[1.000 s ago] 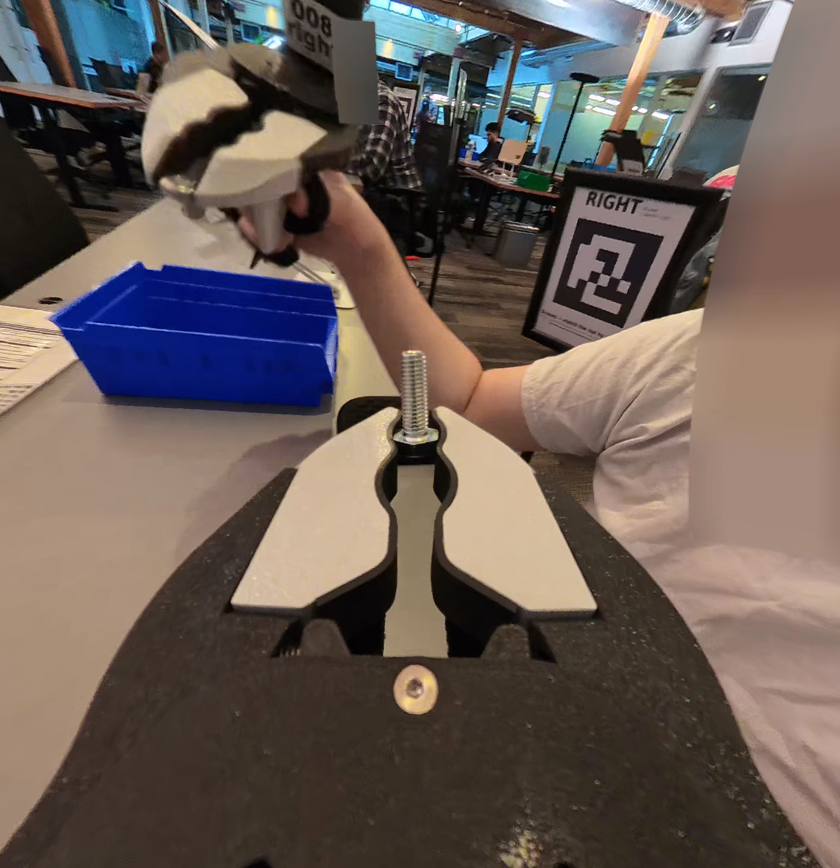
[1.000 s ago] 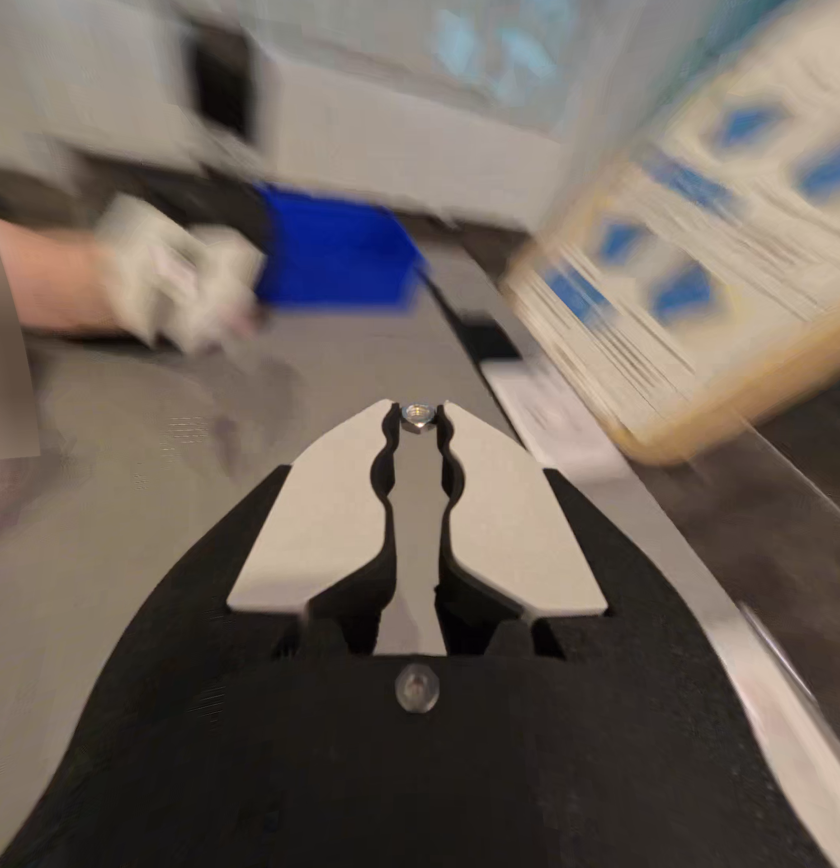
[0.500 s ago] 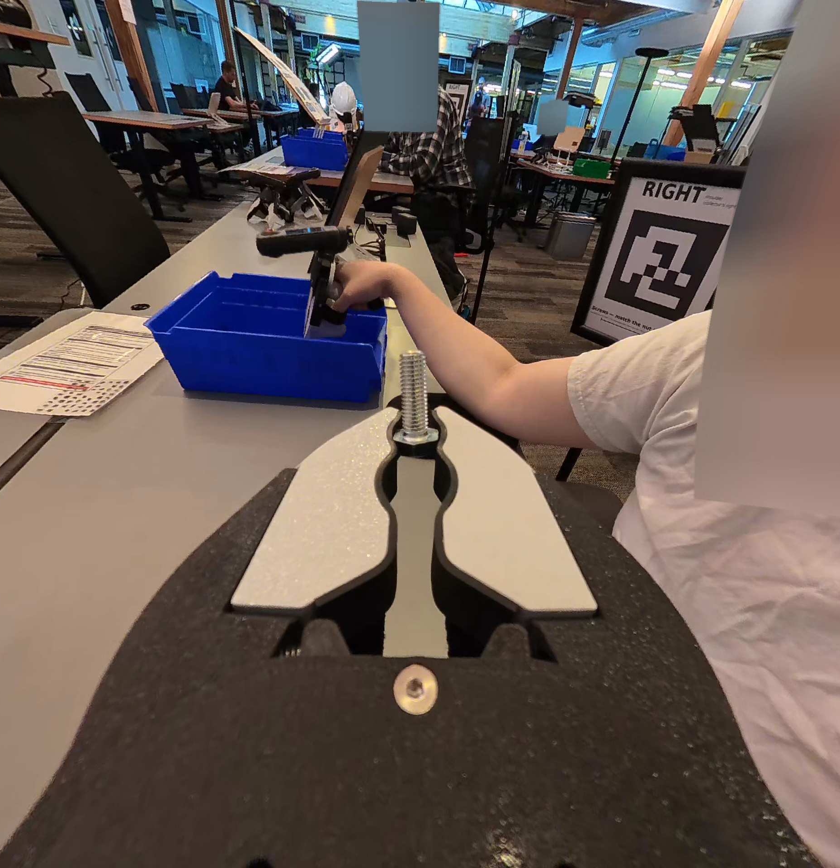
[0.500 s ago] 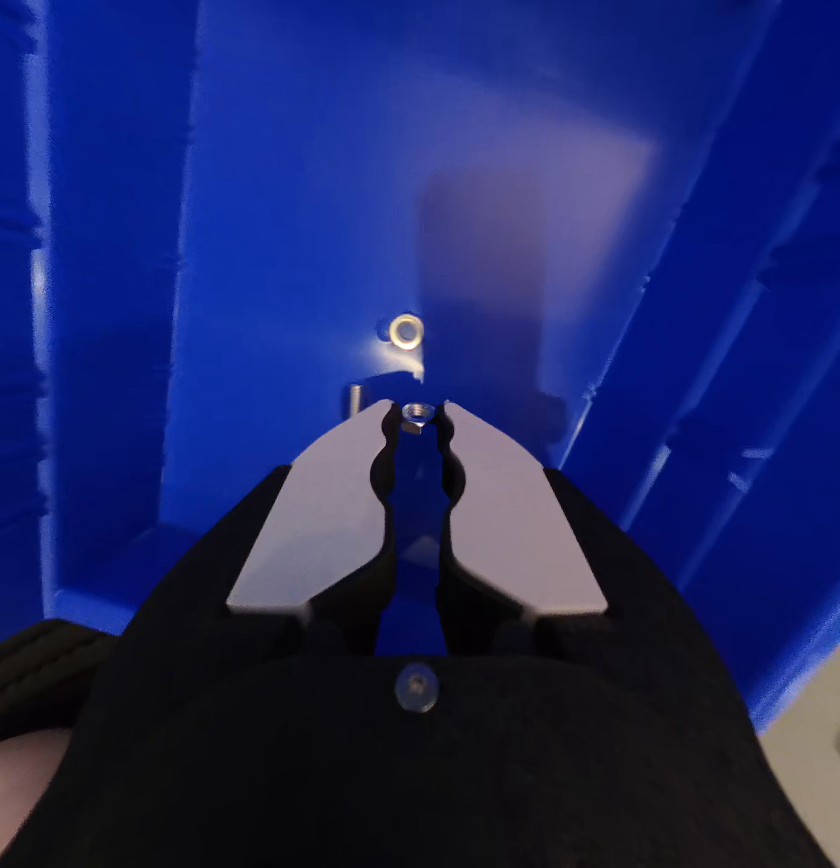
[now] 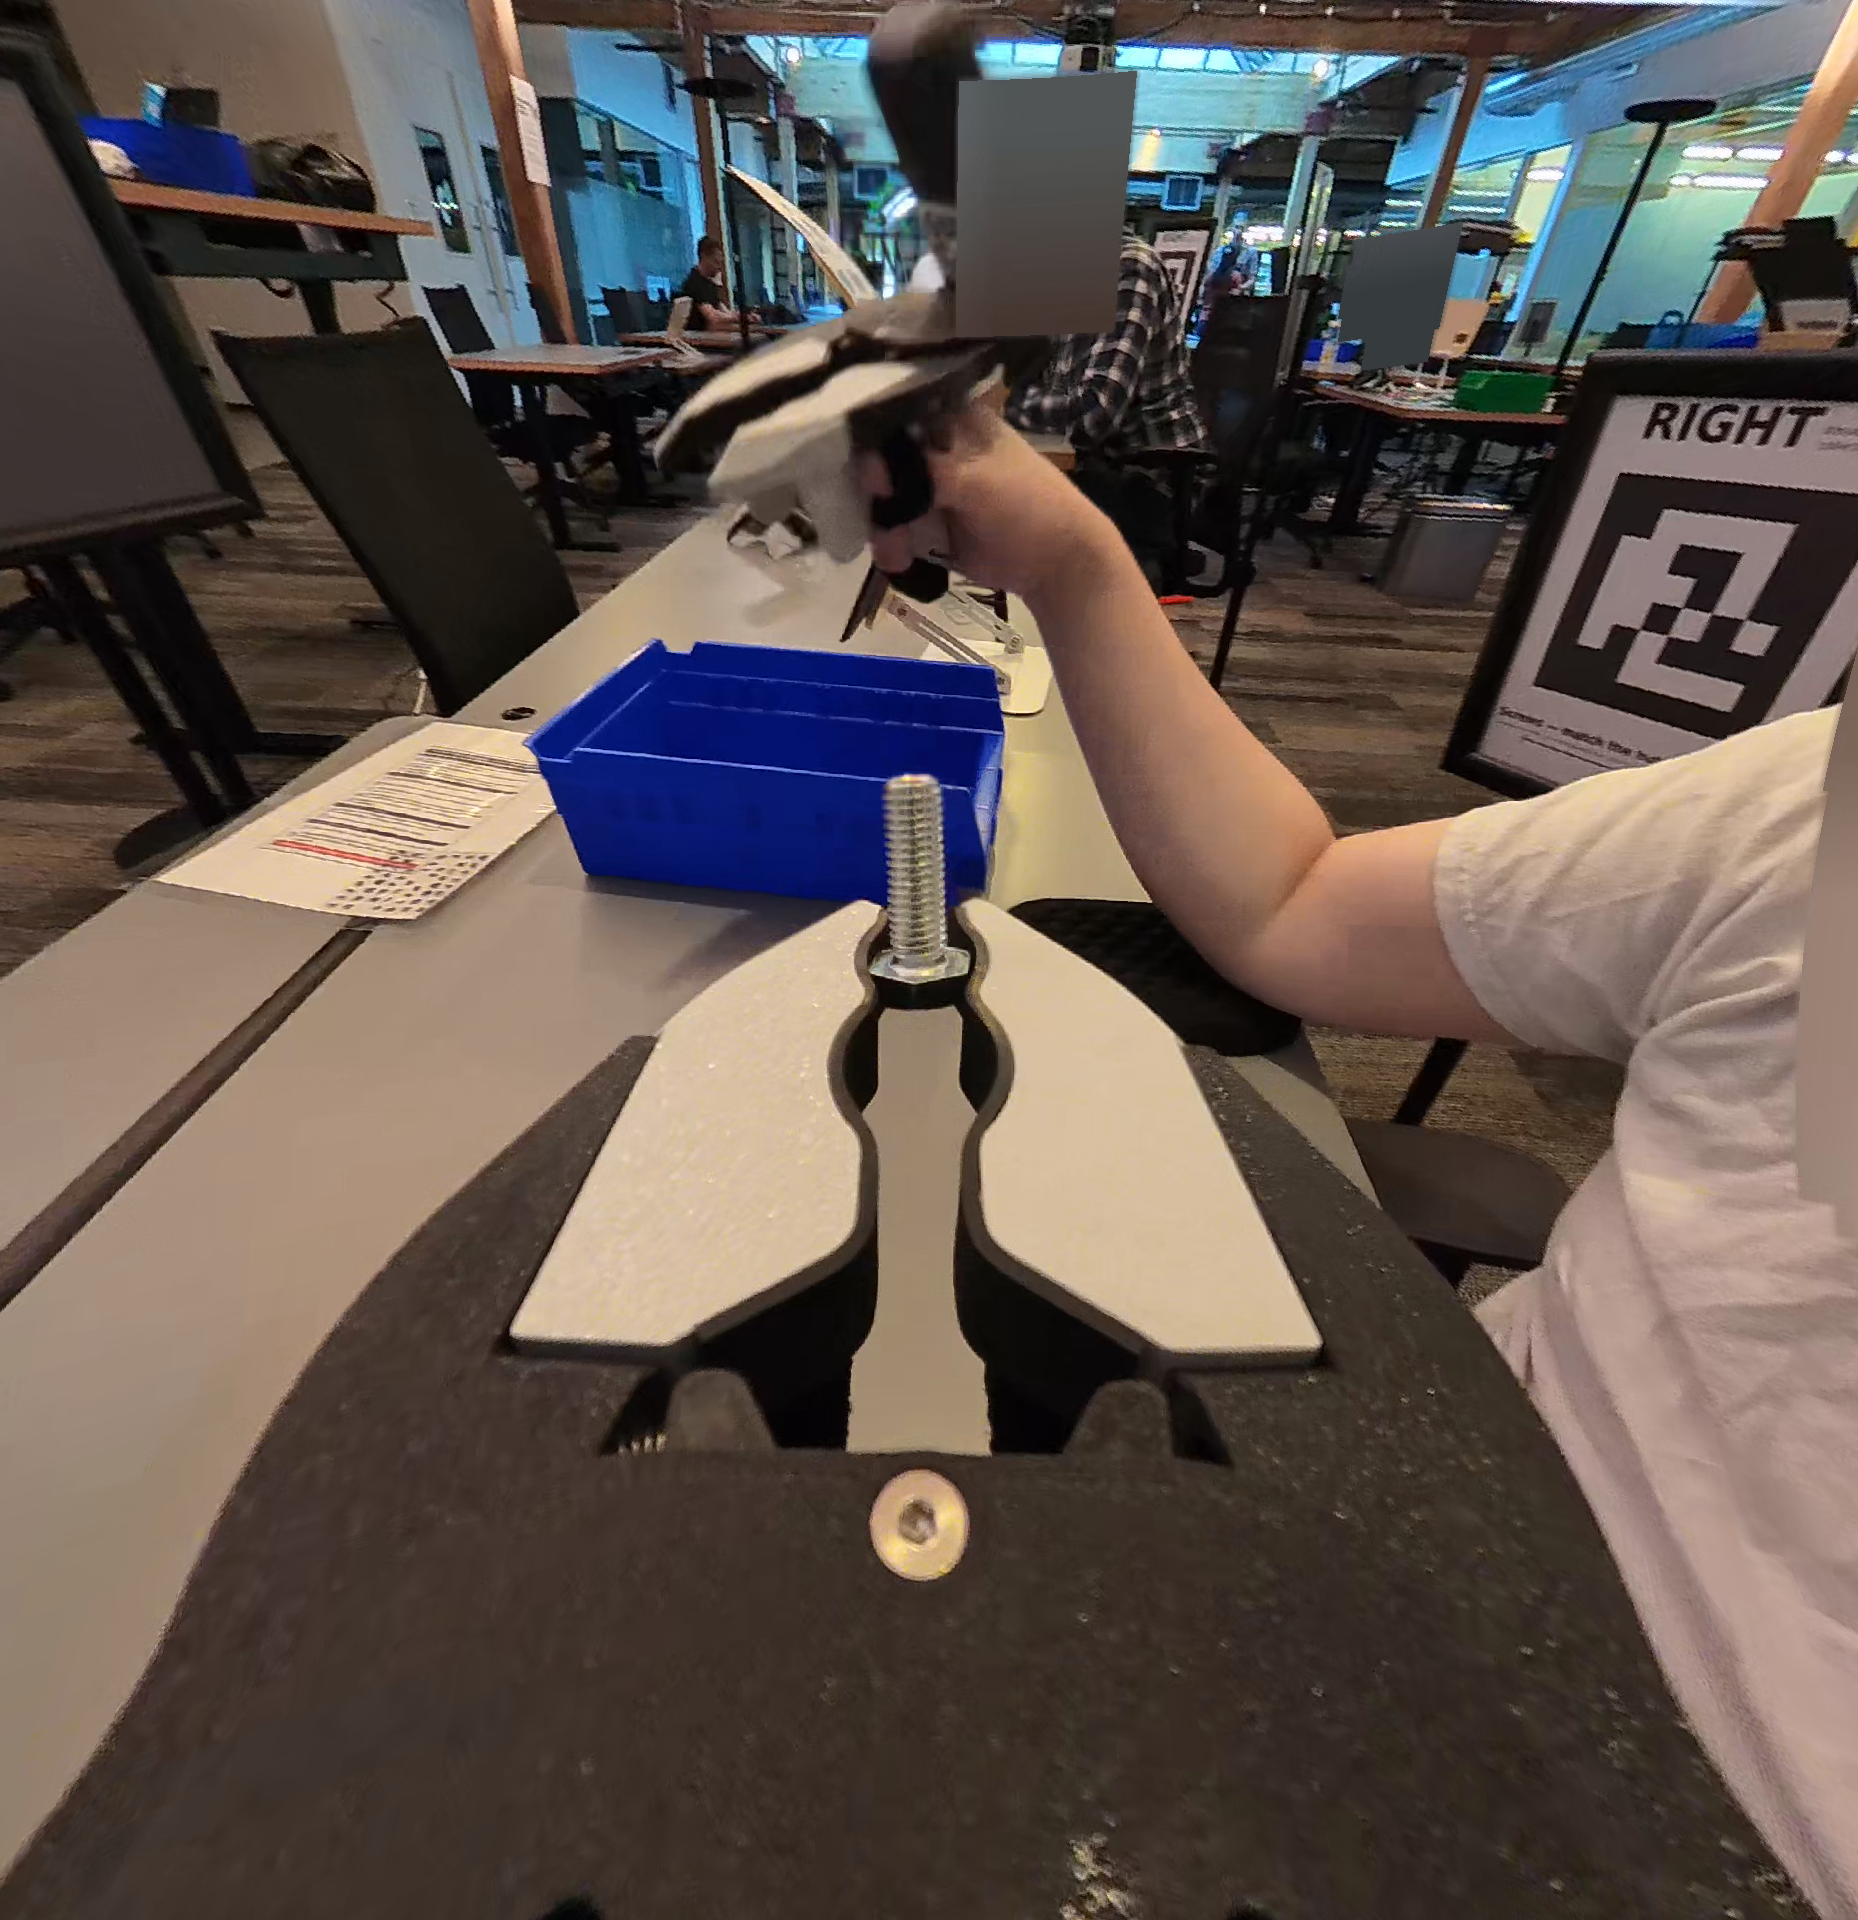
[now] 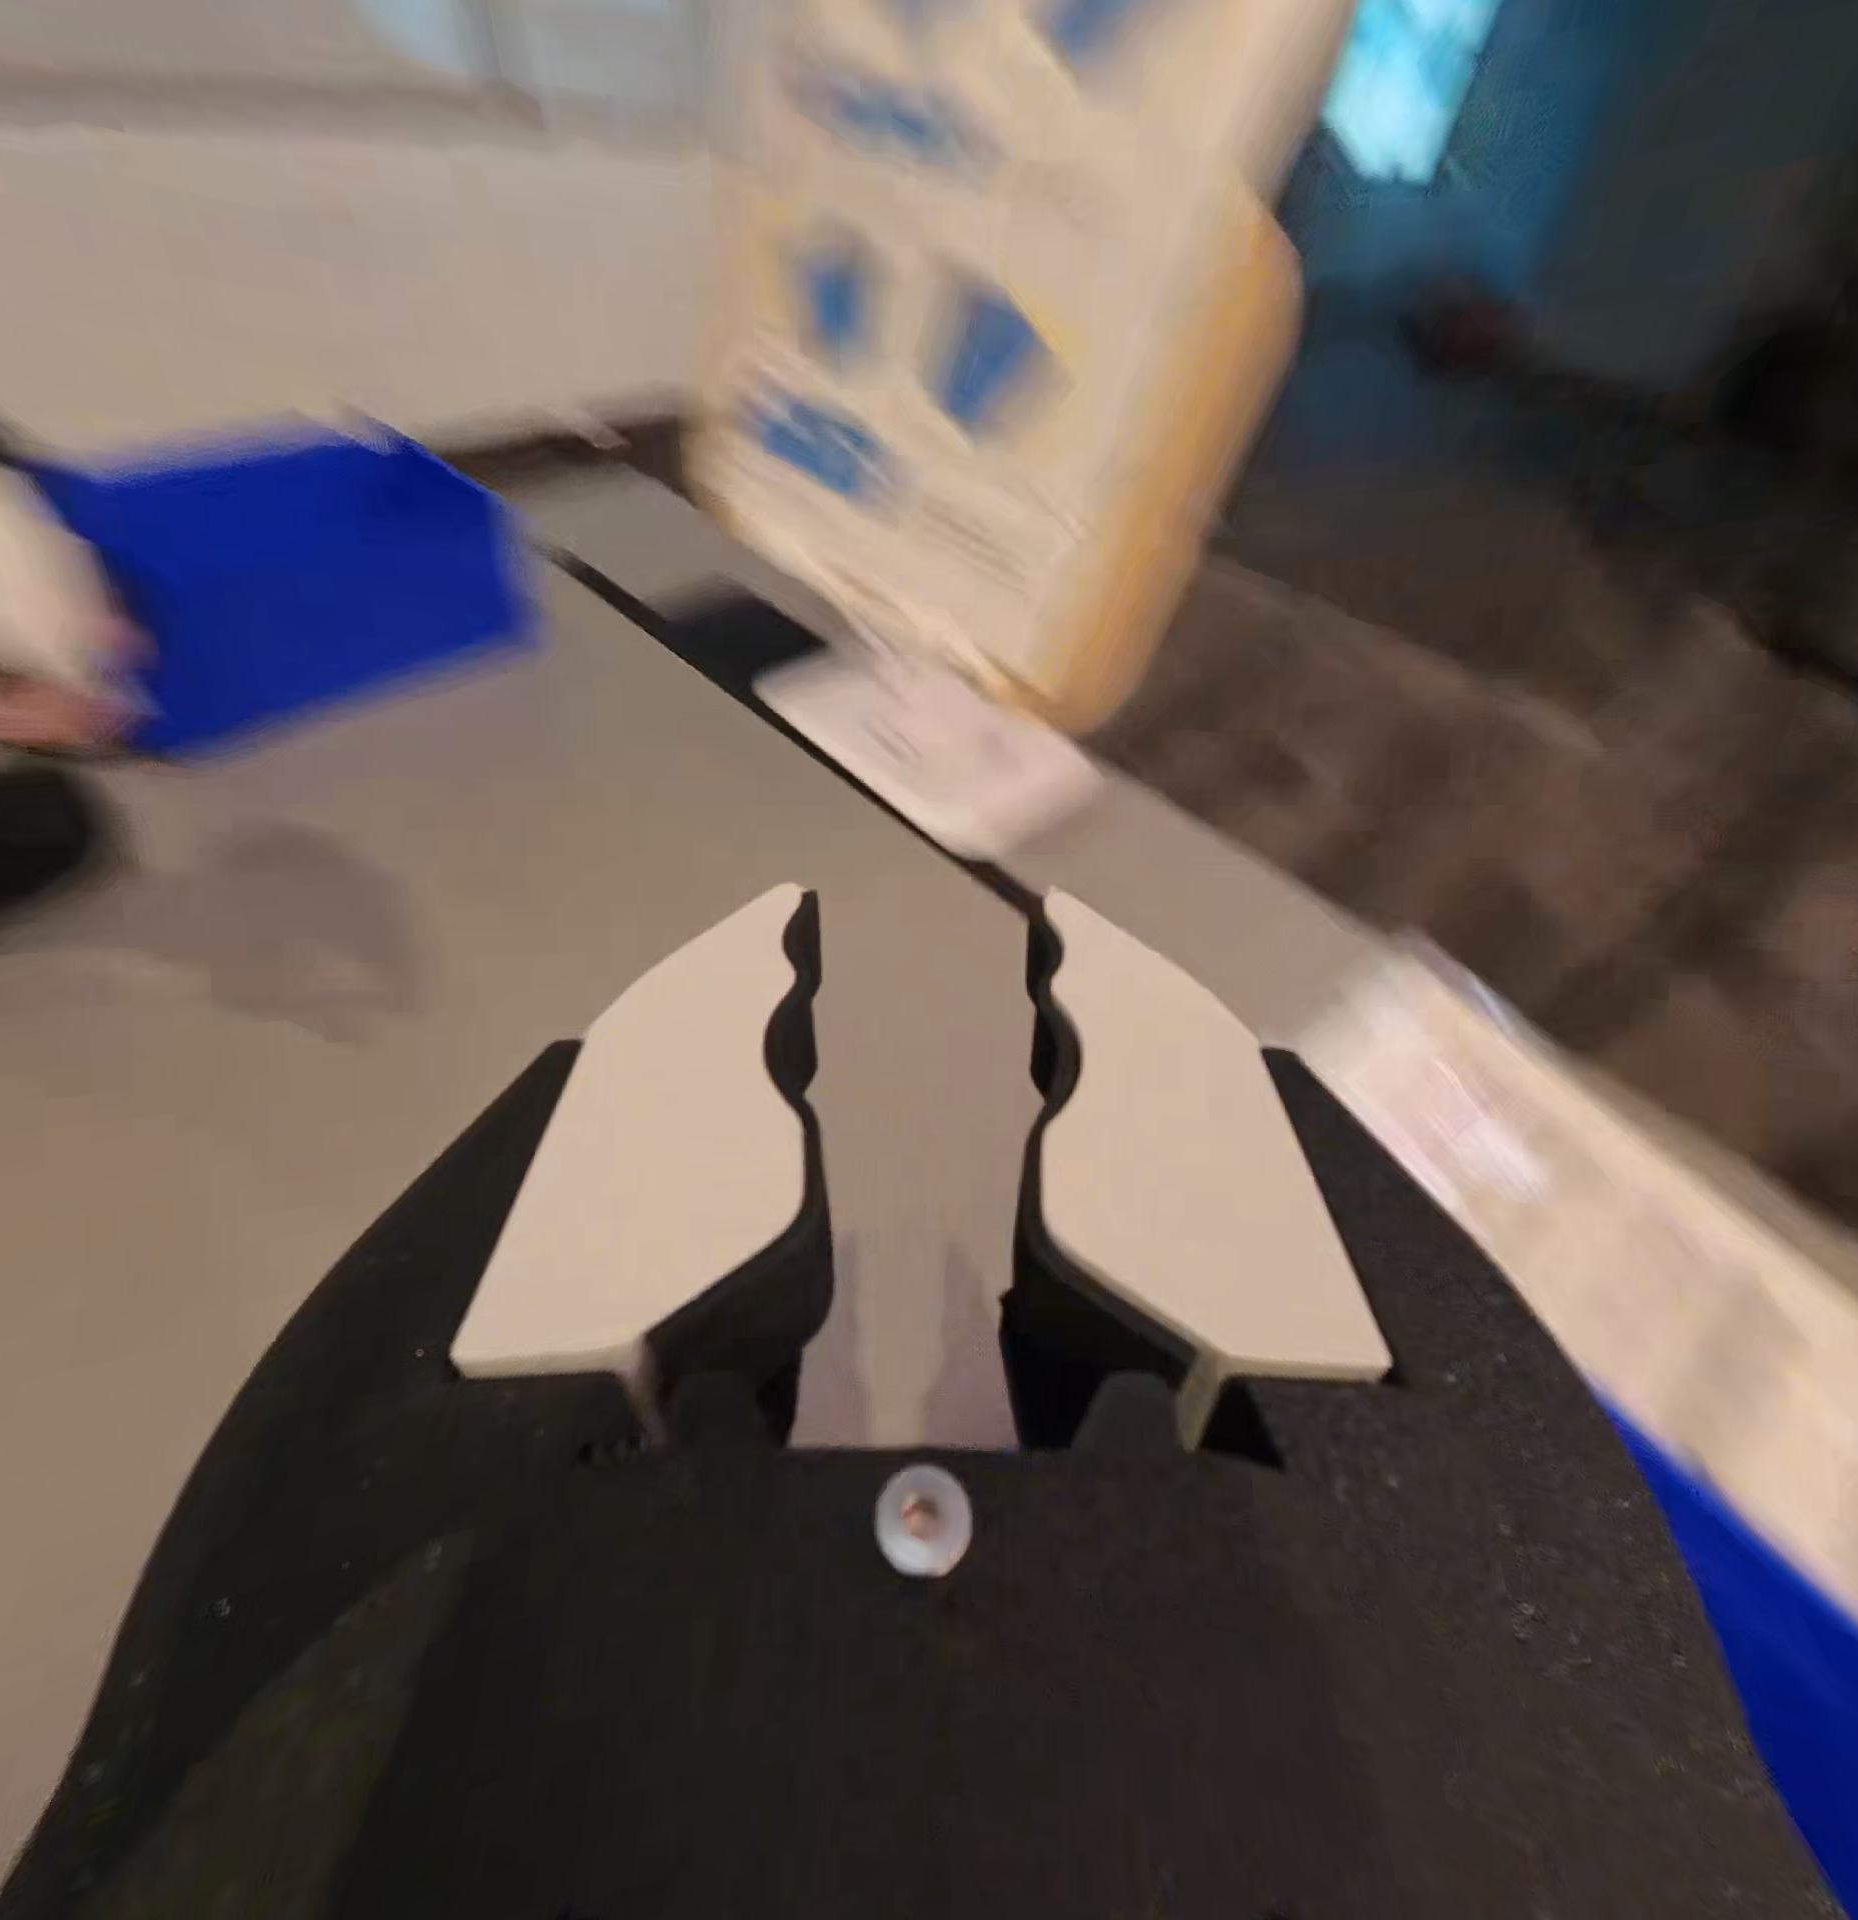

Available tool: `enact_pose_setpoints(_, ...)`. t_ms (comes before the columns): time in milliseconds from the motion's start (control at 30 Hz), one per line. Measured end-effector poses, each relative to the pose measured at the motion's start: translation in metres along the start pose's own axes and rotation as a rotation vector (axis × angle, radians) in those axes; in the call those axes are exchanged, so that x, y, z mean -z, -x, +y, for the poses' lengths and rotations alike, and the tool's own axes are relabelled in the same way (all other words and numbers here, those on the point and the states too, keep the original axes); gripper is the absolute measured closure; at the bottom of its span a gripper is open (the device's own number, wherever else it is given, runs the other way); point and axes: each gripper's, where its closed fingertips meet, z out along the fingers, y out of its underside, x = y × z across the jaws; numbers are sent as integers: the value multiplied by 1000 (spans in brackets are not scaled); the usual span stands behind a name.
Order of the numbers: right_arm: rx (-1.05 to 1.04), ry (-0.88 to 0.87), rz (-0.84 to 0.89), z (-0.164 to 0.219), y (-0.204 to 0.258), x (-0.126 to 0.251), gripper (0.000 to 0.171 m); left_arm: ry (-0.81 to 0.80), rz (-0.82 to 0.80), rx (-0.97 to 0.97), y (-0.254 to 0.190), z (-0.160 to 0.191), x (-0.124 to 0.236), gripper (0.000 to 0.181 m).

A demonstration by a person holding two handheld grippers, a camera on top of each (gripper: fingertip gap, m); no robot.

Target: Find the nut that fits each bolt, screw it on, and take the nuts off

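- Over at 9 o'clock in your left wrist view there's a printed sheet (image 5: 385,821) lying flat on the grey table (image 5: 229,1091), nothing tall, so that side is open room.
- The blue bin (image 5: 779,769) sits around 12 o'clock, just behind the bolt. Its near wall is the edge to mind when you dip back in.
- Your left gripper (image 5: 917,961) is clamped narrow on the bolt (image 5: 914,862), threads standing upright and bare above the hex at the tips. No nut on the shank that I can see.
- Your right gripper (image 6: 920,909) is up in the air above the bin, claw spread wide with nothing in it. That view is pretty motion-blurred.
- My read: you're between nuts. Next move calls for a fresh nut from the bin, brought down square onto the thread tip.
- Past 3 o'clock the table edge drops off to a framed sign (image 5: 1683,582).
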Motion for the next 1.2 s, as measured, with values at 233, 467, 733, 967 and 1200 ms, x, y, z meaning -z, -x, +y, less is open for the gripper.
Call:
enact_pose_setpoints(233, -25, -354, -724, -72, 205, -63, 142, -20, -17, 14, 5, -1, 1, 172)
enact_pose_setpoints(467, -82, -298, -884, -52, 252, -92, 145, 8, -8, -24, -1, 0, -1, 172)
enact_pose_setpoints(733, 16, -321, -850, -61, 249, -76, 164, -15, 5, -11, -4, -5, 0, 159)
enact_pose_setpoints(967, 94, 330, 99, 36, 9, 31, 164, 10, -69, -26, 10, -14, 21, 158)
enact_pose_setpoints(1200, -530, 903, 32, 246, -62, 82, 164, 32, -117, -27, 21, -18, 36, 160)
